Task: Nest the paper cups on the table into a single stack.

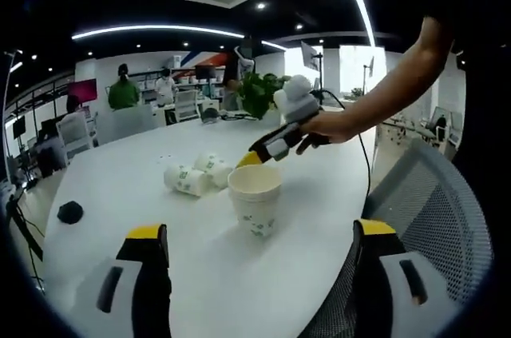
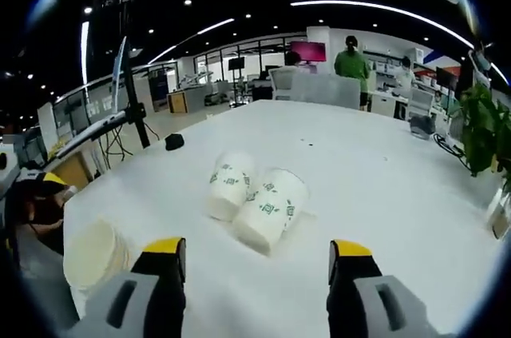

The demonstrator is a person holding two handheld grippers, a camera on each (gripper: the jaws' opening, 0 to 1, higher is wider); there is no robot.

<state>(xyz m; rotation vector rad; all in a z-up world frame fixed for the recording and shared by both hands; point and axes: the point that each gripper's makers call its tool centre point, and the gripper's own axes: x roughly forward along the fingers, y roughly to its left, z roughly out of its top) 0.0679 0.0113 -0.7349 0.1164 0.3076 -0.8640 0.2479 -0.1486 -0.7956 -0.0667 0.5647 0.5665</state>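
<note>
On the wide white desk one paper cup stands upright near the edge, two more cups lie on their sides touching each other beyond it, and the left gripper and right gripper both hold their fingers apart, empty.

Two cups lie side by side (touching) on the table, behind an upright cup.
</note>
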